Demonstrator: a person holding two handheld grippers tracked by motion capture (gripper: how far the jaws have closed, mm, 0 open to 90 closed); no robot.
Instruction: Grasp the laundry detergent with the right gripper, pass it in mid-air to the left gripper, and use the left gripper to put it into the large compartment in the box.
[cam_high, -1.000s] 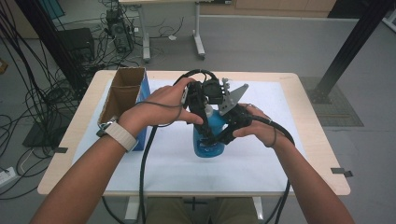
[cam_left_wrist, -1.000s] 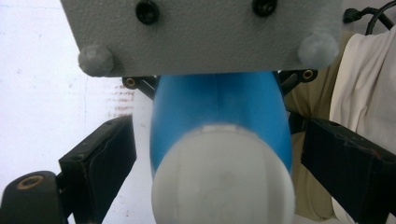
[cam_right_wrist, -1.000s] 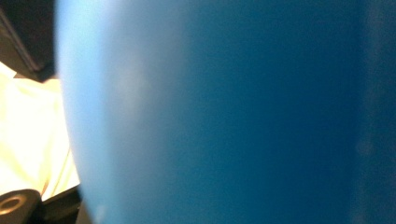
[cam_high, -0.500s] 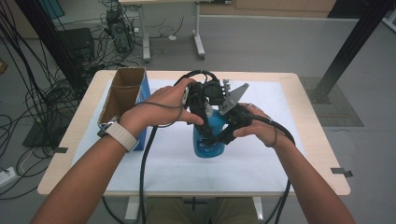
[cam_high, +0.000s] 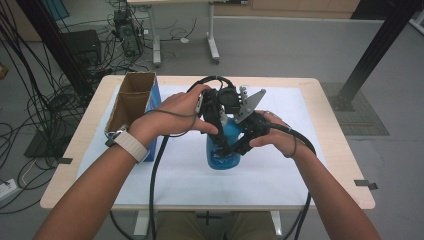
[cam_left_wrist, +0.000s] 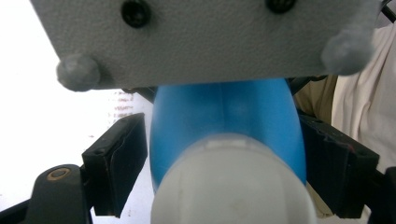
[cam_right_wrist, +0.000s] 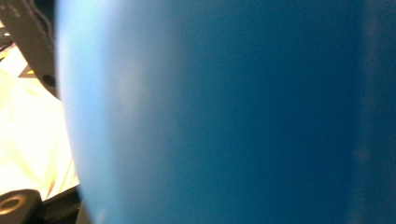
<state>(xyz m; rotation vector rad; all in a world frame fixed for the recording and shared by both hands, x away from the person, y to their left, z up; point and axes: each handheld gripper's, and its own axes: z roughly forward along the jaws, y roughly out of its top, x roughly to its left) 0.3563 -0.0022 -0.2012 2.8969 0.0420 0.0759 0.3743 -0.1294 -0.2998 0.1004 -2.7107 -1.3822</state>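
Table (cam_high: 345, 165): pale wooden top, most of it covered by a white sheet (cam_high: 280, 170); both forearms come in over its near edge.
Cardboard box (cam_high: 131, 102): open at the top, brown inside with a blue outer side, standing at the left end of the table, well apart from the bottle.
Blue bottle (cam_high: 226, 150): upright near the middle of the white sheet, between the two hands; translucent blue body with a white cap (cam_left_wrist: 229, 186) at the top, seen close up in the left gripper view. In the right gripper view its blue wall (cam_right_wrist: 233, 112) is pressed up against the camera.
Writing: a dark label band low on the bottle's front in the high view, and a patch of small reddish print (cam_left_wrist: 122, 106) on the white sheet behind it in the left gripper view; both too small and blurred to read. No brand can be made out.
Left gripper (cam_high: 216, 107): held over the bottle's top from the left side. Its two black jaws straddle the neck just under the cap and have just been closing; the far-side pad (cam_left_wrist: 327, 163) looks to be against the blue, while a thin gap remains at the other pad (cam_left_wrist: 119, 163), so it is not yet clamped.
Right gripper (cam_high: 240, 142): lower, on the bottle's right side, with its grey three-cornered plate (cam_high: 248, 104) standing up behind the neck. Its jaws are clamped tight on the bottle's body.
Cables (cam_high: 155, 170): black, trailing from each gripper back over the near table edge.
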